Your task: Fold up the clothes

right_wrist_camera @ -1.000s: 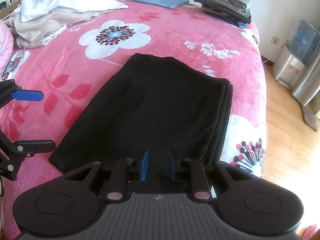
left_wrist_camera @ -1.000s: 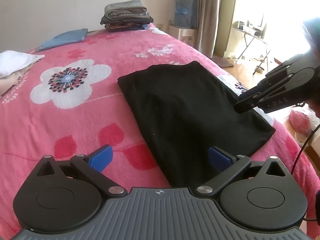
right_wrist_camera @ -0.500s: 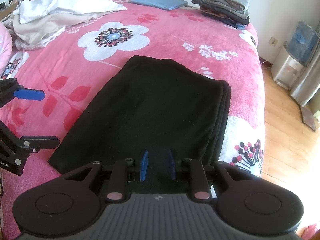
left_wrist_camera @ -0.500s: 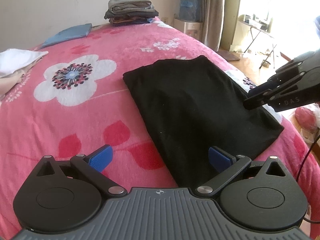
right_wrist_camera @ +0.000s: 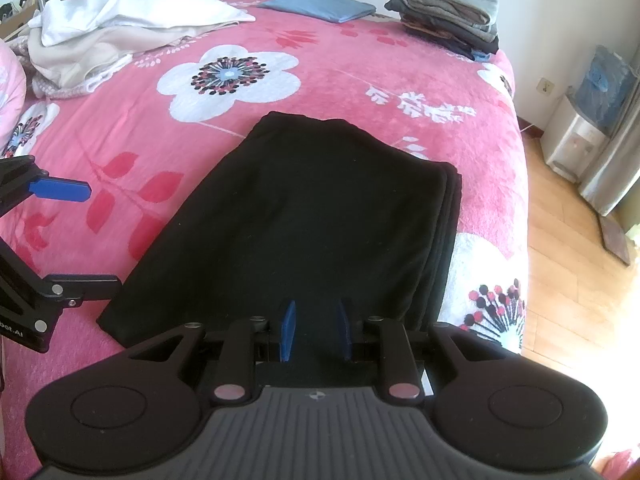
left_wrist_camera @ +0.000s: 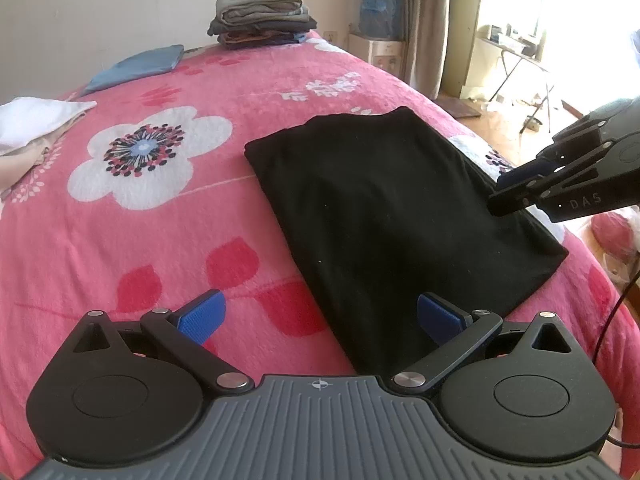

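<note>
Black garment (left_wrist_camera: 384, 216): folded into a long flat panel, lying on the pink floral bedspread (left_wrist_camera: 168, 248) near the bed's edge, layered edges stacked along 1 long side (right_wrist_camera: 448, 216).
Left gripper (left_wrist_camera: 318, 314): jaws wide apart, nothing between the blue pads, poised above the garment's near corner where cloth meets bedspread.
Right gripper (right_wrist_camera: 316, 330): jaws narrow, a slim gap between the pads; over the garment's near end, though I cannot tell whether any cloth is pinched.
How it will handle: I'd judge it light, soft and limp, likely to sag and slide out of its fold if lifted from 1 point; not fragile.
Where to take hold: probably the 2 near corners, 1 per gripper, pinching all layers together so the stack stays aligned.
Writing: "DAS" reads on the right gripper's body (left_wrist_camera: 586, 202); the left gripper's side shows a partial "bot.AI" (right_wrist_camera: 12, 334).
Nearby: folded clothes stack (right_wrist_camera: 450, 16), blue folded cloth (right_wrist_camera: 320, 6), loose white laundry (right_wrist_camera: 120, 28).
</note>
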`<state>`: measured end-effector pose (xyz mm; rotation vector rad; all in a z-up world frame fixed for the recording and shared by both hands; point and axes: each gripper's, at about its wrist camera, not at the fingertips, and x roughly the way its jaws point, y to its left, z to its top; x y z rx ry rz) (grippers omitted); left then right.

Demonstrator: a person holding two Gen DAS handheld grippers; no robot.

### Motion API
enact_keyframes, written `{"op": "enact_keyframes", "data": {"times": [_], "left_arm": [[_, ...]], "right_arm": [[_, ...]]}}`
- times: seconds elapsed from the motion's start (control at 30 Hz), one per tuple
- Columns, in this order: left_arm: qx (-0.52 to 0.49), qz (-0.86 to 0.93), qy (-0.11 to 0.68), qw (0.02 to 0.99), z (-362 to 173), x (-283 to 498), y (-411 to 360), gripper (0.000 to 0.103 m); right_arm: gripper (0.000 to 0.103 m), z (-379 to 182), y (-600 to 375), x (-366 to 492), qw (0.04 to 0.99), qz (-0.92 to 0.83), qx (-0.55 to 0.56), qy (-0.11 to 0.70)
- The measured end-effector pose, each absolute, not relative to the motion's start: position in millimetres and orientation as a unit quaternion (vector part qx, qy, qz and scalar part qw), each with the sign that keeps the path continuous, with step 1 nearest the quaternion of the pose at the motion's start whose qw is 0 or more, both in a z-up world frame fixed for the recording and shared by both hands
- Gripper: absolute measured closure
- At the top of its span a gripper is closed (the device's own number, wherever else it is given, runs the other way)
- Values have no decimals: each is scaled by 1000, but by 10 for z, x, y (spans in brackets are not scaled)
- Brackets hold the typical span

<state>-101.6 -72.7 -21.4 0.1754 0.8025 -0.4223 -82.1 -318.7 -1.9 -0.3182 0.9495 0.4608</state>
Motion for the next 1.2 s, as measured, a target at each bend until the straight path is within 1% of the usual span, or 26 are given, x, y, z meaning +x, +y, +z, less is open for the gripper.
{"op": "enact_keyframes", "data": {"times": [0.33,0.6,0.73,1.03,1.2], "left_arm": [[88,-208,400,888,-236,-969,-755,0],[125,-170,467,859,-309,-552,-868,0],[147,-152,485,849,-356,-407,-922,1],[155,-129,517,832,-480,-340,-1027,0],[156,-122,527,827,-492,-311,-1057,0]], "right_arm": [[78,-17,-3196,-833,854,216,-149,448],[78,-17,-3218,-740,857,214,-132,449],[78,-42,-3164,-683,855,225,-122,452],[78,-218,-3051,-515,846,264,-103,452],[79,-369,-3217,-399,849,235,-97,464]]}}
